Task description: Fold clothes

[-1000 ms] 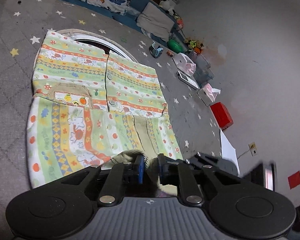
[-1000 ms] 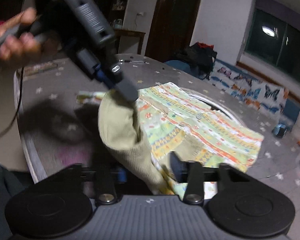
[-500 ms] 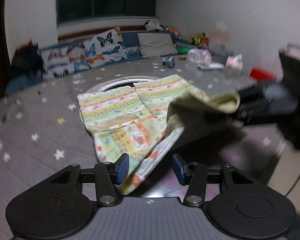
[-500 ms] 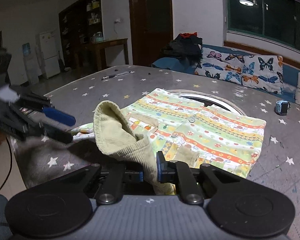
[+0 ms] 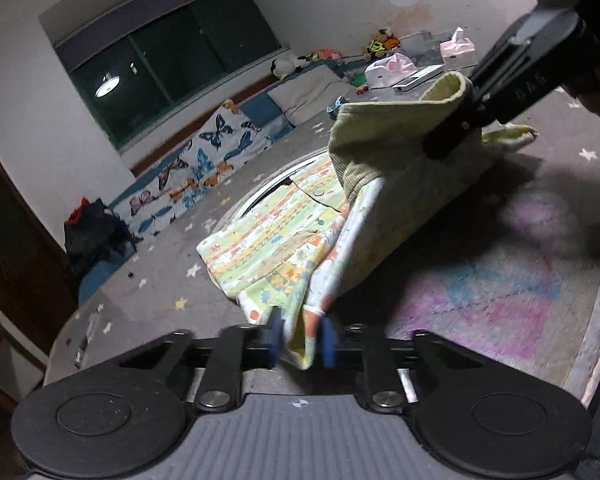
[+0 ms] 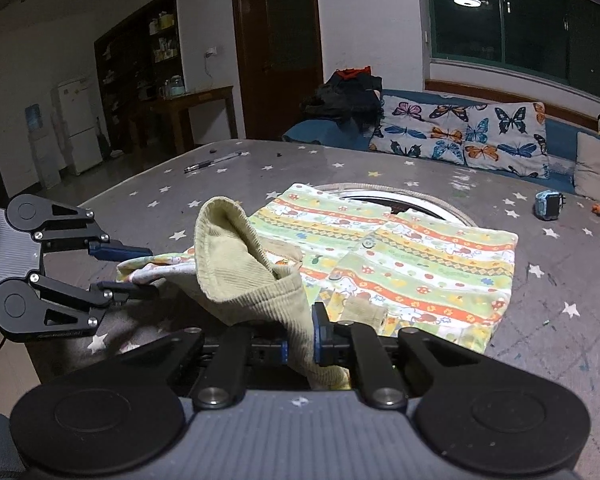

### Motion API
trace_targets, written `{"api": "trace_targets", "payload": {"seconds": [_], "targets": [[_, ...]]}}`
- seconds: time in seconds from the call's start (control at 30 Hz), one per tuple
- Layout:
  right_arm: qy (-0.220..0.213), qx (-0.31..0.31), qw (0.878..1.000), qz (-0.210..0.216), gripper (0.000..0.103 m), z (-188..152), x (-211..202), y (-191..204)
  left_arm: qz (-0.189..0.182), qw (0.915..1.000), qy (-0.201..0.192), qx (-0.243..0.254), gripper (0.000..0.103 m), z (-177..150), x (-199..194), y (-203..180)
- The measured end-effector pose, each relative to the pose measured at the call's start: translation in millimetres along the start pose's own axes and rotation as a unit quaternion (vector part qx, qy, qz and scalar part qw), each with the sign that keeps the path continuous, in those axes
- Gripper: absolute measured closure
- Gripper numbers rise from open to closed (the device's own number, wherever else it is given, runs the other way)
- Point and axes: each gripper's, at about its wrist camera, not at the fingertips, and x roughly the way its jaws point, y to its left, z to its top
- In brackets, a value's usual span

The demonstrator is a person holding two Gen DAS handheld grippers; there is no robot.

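Observation:
A child's patterned garment (image 6: 400, 256) with green, orange and yellow stripes lies on a grey star-print table (image 6: 560, 280). It has an olive ribbed cuff (image 6: 236, 264). My right gripper (image 6: 300, 350) is shut on the ribbed cuff and holds it lifted. My left gripper (image 5: 302, 344) is shut on a printed corner of the garment (image 5: 300, 332); it also shows in the right wrist view (image 6: 128, 272) at the left. The lifted fabric (image 5: 396, 192) stretches between both grippers above the table, with the right gripper (image 5: 452, 136) at its far end.
A round white-rimmed inset (image 6: 400, 200) lies under the garment's far edge. A pen (image 6: 212, 162) and a small blue toy (image 6: 548, 206) lie on the table. Butterfly cushions (image 6: 460, 136) line the far bench. Tissue boxes (image 5: 456, 48) stand at the far right.
My left gripper was open half a second ago and has closed on the garment's printed corner. My right gripper keeps hold of the ribbed cuff, and the fabric edge is raised between them.

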Motion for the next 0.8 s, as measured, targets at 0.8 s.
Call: {"api": "trace_targets", "payload": {"seconds": [0.8], "targets": [[0.014, -0.090, 0.994, 0.058, 0.099, 9, -109, 50, -0.170, 0.9784, 0.017, -0.116, 0.099, 10, -93, 46]]}}
